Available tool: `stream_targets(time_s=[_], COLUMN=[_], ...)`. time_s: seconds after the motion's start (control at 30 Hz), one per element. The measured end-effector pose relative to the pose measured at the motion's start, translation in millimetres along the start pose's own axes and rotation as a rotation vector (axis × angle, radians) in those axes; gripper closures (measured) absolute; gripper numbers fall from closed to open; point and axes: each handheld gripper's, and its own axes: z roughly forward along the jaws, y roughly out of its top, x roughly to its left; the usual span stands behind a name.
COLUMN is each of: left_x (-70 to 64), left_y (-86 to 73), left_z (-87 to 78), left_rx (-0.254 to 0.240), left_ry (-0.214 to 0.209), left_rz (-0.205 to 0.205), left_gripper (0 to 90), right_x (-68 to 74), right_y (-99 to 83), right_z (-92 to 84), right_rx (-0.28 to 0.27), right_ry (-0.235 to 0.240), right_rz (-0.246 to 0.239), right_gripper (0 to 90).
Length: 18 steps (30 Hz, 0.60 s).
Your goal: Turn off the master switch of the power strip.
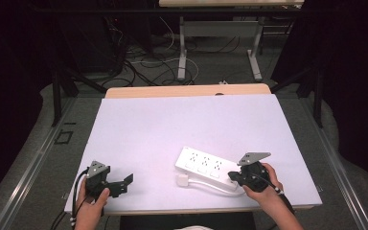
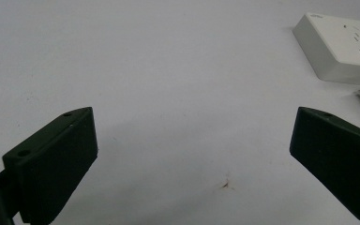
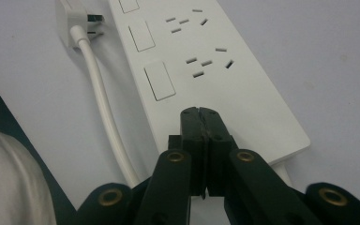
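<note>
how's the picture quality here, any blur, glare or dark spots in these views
High view: the table is evenly lit with no glare, but the surroundings fall nearly black. Left gripper view: the tongs look soft and out of focus. Right gripper view: the power strip is sharp, while the tongs up close blur slightly.

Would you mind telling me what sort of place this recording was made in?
Probably a lab or recording studio: a white-topped table framed by dark curtains, loose cables on the floor behind it, and a white power strip laid out as a test piece.
</note>
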Motion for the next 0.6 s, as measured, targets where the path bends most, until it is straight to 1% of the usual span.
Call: stream_targets(time_s=[0.03, 0.07, 0.2, 0.23, 0.27, 0.3, 0.33, 0.47, 0.57, 0.6], left_x=[0.0, 0.2, 0.6, 0.4, 0.3, 0.2, 0.2, 0.3, 0.3, 0.3], left_y=[0.0, 0.0, 0.1, 0.1, 0.1, 0.1, 0.0, 0.0, 0.0, 0.0], left_z=[-0.2, -0.2, 0.0, 0.0, 0.1, 0.1, 0.2, 0.0, 0.0, 0.1], left_rx=[0.0, 0.0, -0.002, 0.0, 0.0, 0.0, 0.001, 0.0, 0.001, 0.001], left_ry=[0.0, 0.001, 0.001, 0.001, 0.0, 0.0, 0.0, 0.0, 0.0, 0.0], left_rz=[0.0, 0.001, 0.0, -0.001, -0.002, -0.002, -0.002, -0.002, -0.002, -0.002], left_gripper=[1.2, 1.2, 1.1, 1.1, 1.2, 1.2, 1.2, 1.2, 1.2, 1.2], right_x=[0.6, 0.1, 0.7, 0.7, 0.3, 0.1, -0.1, -0.6, -1.9, -1.9], right_y=[-0.2, -0.5, -1.1, -1.1, -1.3, -1.0, -1.2, -1.0, -0.8, -0.8], right_z=[0.0, 0.2, 1.3, 1.3, 1.6, 0.8, 1.1, -0.3, -1.7, -1.7], right_rx=[0.003, 0.001, 0.005, 0.005, -0.005, 0.002, -0.009, -0.003, 0.005, 0.005], right_ry=[0.0, 0.004, -0.002, -0.002, 0.001, 0.0, -0.007, -0.005, -0.011, -0.011], right_rz=[0.005, -0.003, 0.008, 0.008, 0.012, 0.014, 0.014, 0.017, 0.017, 0.017], right_gripper=[87.9, 87.2, 82.2, 82.2, 81.2, 80.6, 80.4, 78.5, 73.6, 73.6])
